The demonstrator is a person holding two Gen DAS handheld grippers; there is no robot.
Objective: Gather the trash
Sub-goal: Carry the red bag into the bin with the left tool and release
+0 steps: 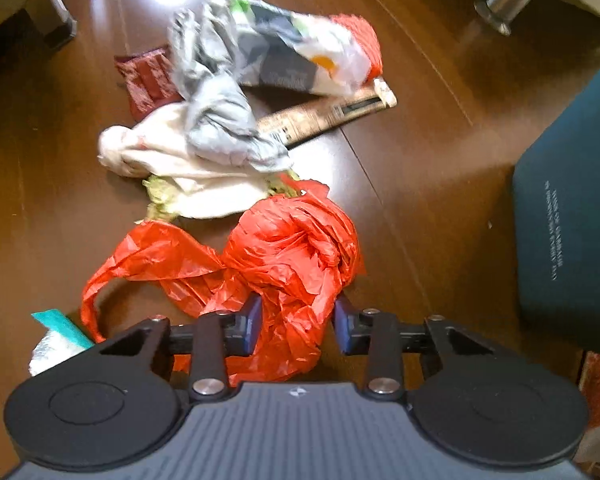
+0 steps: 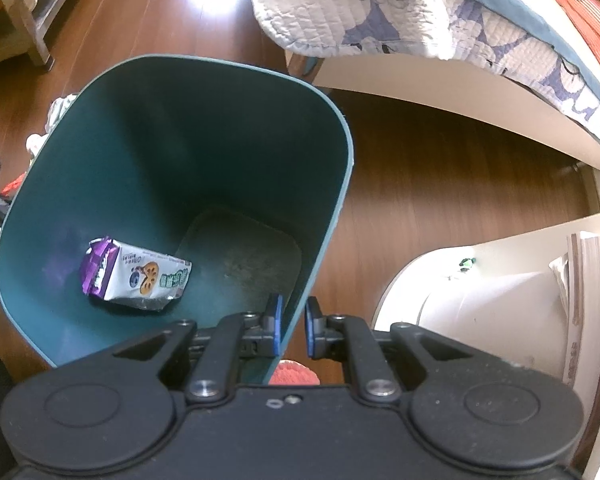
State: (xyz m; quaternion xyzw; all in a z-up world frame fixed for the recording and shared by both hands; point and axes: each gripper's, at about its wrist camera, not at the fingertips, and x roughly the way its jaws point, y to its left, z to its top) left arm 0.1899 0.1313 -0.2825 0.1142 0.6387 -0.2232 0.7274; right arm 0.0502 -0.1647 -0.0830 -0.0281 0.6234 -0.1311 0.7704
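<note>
In the left wrist view, trash lies in a heap on the brown wood floor: a crumpled red plastic bag (image 1: 284, 256), a white cloth-like wad (image 1: 172, 156), a grey crumpled bag (image 1: 220, 112), a printed bag (image 1: 300, 56), a dark red wrapper (image 1: 144, 80) and a long brown package (image 1: 328, 116). My left gripper (image 1: 298, 322) is open with its jaws on either side of the red bag. In the right wrist view, my right gripper (image 2: 292, 326) is shut on the near rim of the tilted teal bin (image 2: 180, 132). A white and purple snack packet (image 2: 136, 276) lies inside.
The teal bin's outer wall (image 1: 572, 240) stands at the right of the left wrist view. A teal and silver packet (image 1: 56, 336) lies at lower left. A metal furniture leg (image 1: 500, 4) is at the far right. A bed with a quilt (image 2: 440, 20) and white furniture (image 2: 480, 312) flank the bin.
</note>
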